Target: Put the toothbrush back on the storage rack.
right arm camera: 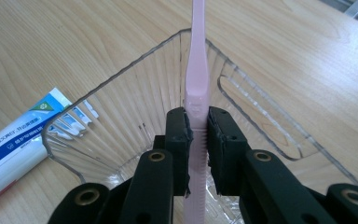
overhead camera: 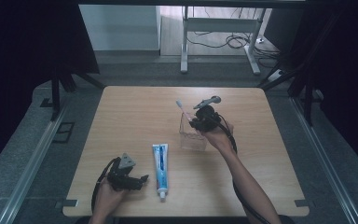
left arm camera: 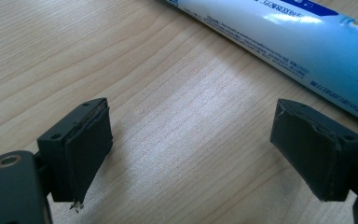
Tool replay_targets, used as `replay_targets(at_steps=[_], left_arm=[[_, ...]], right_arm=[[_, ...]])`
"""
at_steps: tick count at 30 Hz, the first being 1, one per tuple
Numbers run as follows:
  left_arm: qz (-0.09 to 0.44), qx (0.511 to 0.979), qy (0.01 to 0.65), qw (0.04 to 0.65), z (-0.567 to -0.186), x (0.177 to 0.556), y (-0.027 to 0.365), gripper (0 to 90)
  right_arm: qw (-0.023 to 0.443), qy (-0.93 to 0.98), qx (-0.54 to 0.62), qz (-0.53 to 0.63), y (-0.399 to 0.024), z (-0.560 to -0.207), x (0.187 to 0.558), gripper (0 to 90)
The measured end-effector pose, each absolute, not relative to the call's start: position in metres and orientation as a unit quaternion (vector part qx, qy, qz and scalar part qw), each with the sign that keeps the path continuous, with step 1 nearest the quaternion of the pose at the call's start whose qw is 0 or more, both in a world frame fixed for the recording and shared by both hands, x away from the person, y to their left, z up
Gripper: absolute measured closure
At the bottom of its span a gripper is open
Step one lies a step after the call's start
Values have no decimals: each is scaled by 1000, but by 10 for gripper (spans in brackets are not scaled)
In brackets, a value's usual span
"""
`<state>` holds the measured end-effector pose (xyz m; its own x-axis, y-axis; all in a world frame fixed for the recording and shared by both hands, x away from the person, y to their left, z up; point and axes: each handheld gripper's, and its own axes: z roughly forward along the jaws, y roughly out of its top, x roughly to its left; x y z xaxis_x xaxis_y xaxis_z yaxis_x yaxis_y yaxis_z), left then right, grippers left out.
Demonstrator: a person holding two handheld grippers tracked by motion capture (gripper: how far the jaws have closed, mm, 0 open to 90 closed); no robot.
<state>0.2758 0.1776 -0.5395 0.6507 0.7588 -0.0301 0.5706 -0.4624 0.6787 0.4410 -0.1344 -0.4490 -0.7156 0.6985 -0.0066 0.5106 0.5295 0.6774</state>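
A pink toothbrush (right arm camera: 196, 88) stands in a clear ribbed plastic cup (right arm camera: 121, 102), and my right gripper (right arm camera: 198, 140) is shut on its handle inside the cup's mouth. From above, that gripper (overhead camera: 200, 122) hovers over the cup (overhead camera: 192, 139) at the table's middle, with the toothbrush (overhead camera: 182, 108) head poking up to the left. A blue and white toothpaste tube (overhead camera: 160, 170) lies flat near the front edge. My left gripper (overhead camera: 142, 179) rests low just left of the tube (left arm camera: 279, 42), open with bare wood between its pads.
The wooden table (overhead camera: 121, 121) has open surface on its left and right sides. A white desk frame (overhead camera: 219, 28) with cables stands beyond the far edge. Dark curtains flank both sides.
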Motion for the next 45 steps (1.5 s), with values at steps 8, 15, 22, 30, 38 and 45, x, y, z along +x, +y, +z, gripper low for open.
replay_targets(at_steps=[8, 15, 22, 30, 38, 45], left_arm=[[137, 844, 394, 336, -540, 276, 177, 127], [135, 846, 393, 334, -540, 276, 176, 127], [135, 846, 393, 333, -541, 276, 176, 127], [135, 847, 393, 333, -541, 276, 176, 127], [135, 846, 393, 334, -540, 276, 176, 127], [132, 845, 394, 336, -540, 276, 176, 128]], right_arm=[[131, 873, 348, 314, -131, -451, 443, 789], [124, 879, 350, 299, -131, -451, 445, 788], [113, 886, 352, 279, -132, -452, 446, 781], [98, 893, 351, 263, -133, -453, 447, 784], [100, 893, 343, 275, -131, -450, 444, 763], [105, 890, 340, 285, -131, -444, 440, 706]])
